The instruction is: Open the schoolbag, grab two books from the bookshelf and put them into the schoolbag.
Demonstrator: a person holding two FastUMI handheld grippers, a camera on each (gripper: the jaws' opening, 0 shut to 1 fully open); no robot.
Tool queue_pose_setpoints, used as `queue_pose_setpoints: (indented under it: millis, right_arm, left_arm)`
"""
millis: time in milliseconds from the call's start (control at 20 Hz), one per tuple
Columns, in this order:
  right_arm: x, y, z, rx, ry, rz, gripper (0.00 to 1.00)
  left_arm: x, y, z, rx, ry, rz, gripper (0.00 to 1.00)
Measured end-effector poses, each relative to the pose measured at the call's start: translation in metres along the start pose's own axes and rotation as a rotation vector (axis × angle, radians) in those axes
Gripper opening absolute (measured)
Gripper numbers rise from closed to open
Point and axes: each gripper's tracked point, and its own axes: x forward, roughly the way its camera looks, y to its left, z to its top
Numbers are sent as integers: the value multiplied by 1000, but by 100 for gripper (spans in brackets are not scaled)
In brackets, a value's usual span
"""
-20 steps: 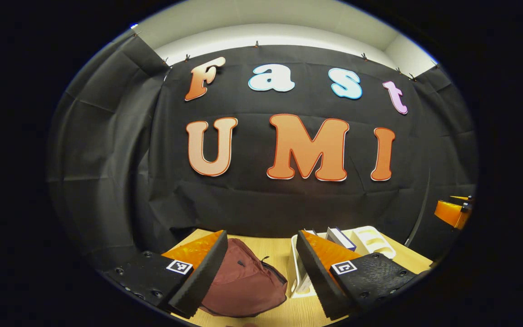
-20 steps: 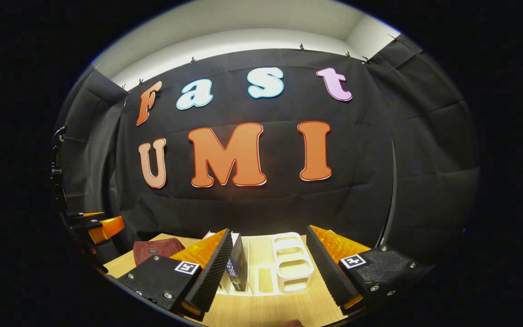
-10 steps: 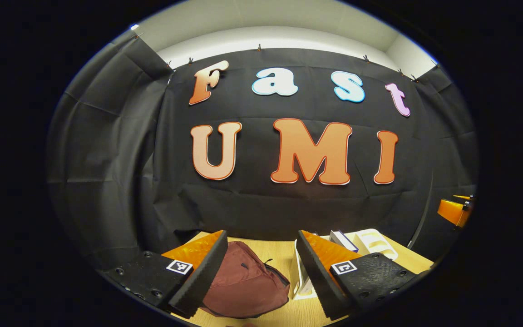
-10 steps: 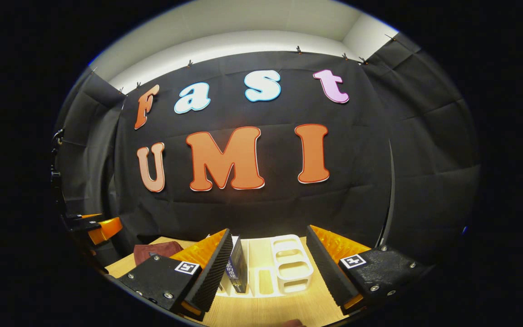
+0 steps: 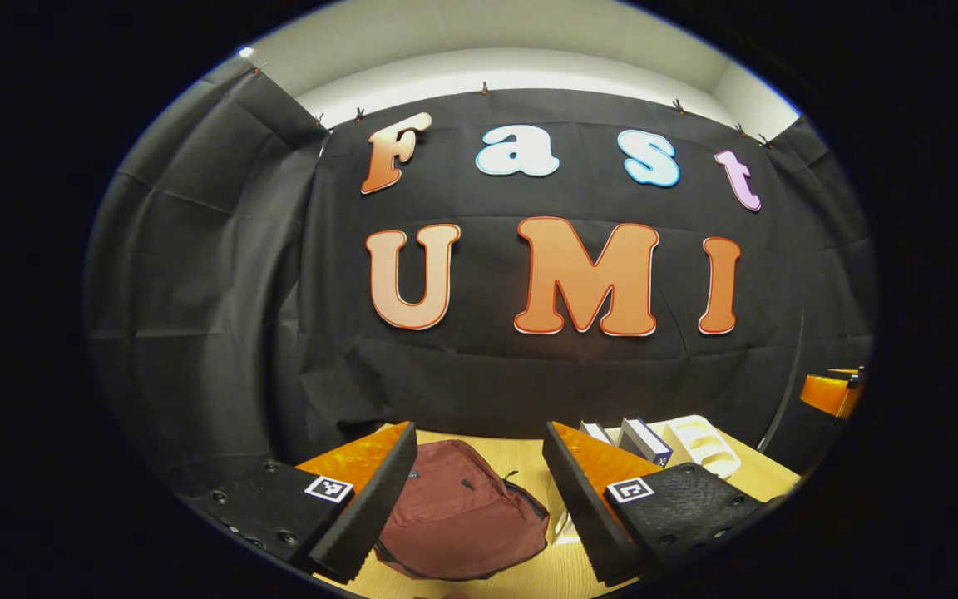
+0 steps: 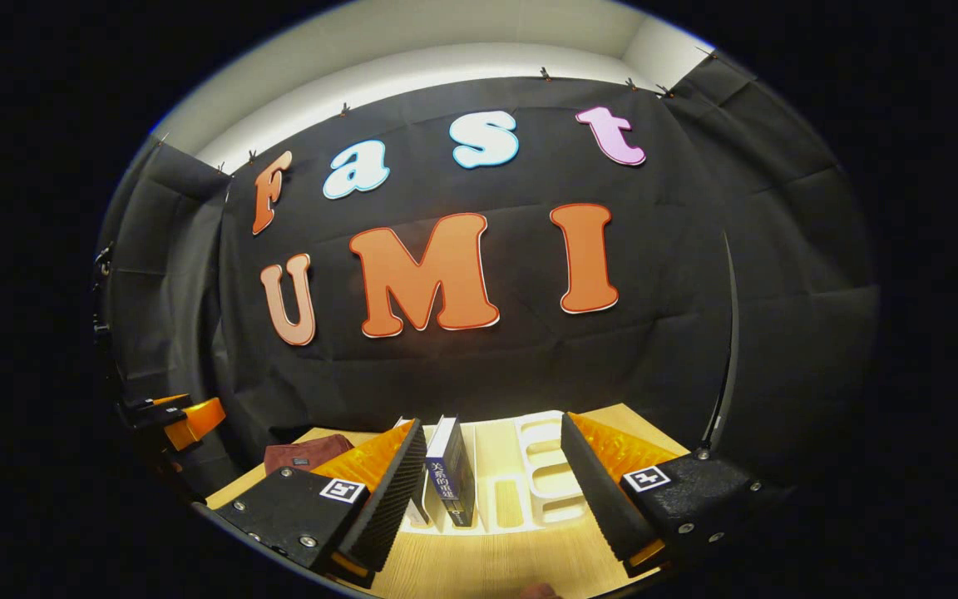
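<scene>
Schoolbag between left fingers (closed)

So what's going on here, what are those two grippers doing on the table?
A person holds a gripper in each hand above a wooden table, and both are open and empty. The left gripper points at a maroon schoolbag lying there, apparently not yet opened. The right gripper faces a white bookshelf with books standing upright in it. Neither gripper touches anything, so the task looks barely started.
</scene>
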Motion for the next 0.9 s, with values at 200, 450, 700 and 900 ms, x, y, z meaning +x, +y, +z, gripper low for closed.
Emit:
queue_pose_setpoints:
  millis: [200,450,700,900]
  right_arm:
    - [-5,-3,7,-36,-21,-18,97]
    - [-4,-12,7,-4,-14,-38,97]
    - [4,-10,17,-18,-31,-46,97]
    - [13,2,12,-30,-31,-37,97]
  left_arm:
    - [-2,-2,1,0,4,-7,96]
    - [0,-11,10,-28,-12,-39,95]
    - [-2,-4,20,-39,-43,-33,95]
    - [1,11,23,-1,-47,-9,95]
